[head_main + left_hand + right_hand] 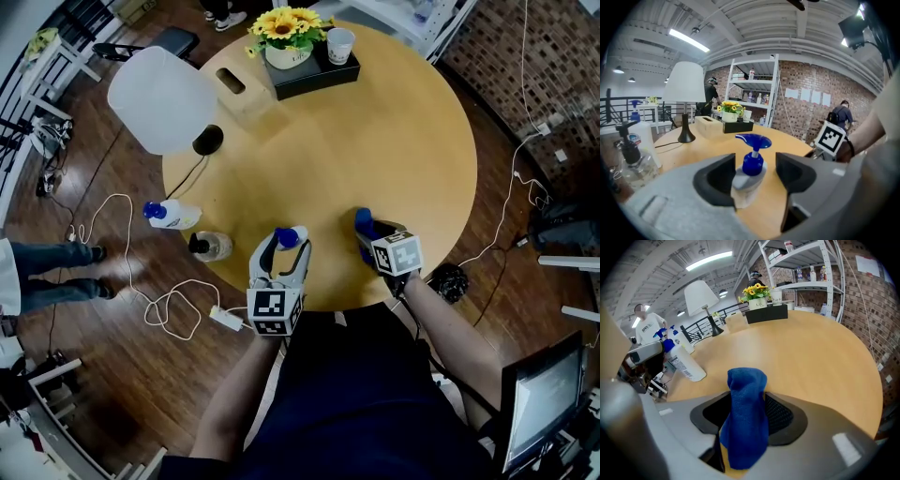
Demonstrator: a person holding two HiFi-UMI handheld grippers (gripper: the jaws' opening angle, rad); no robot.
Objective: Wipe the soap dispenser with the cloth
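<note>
— Where does the soap dispenser sit?

— On the round desk, close to the edge nearest the person. It stands upright, long axis vertical, with the blue pump head on top. In the left gripper view the spout points to the left.

— Is the left gripper clamped on it?

— No, it's released. The jaws stand spread either side of the bottle. There's a clear gap on the right side, while the left jaw sits just beside the bottle's wall.

— And the cloth?

— It's blue, bunched into a narrow column between the jaws of the right gripper, just right of the dispenser. Its long axis runs out along the jaws, and the far end pokes past their tips over the desk.

— Squeezed?

— No. Those jaws are wide apart, and the cloth sits loosely between them, leaning toward the left pad.
</note>
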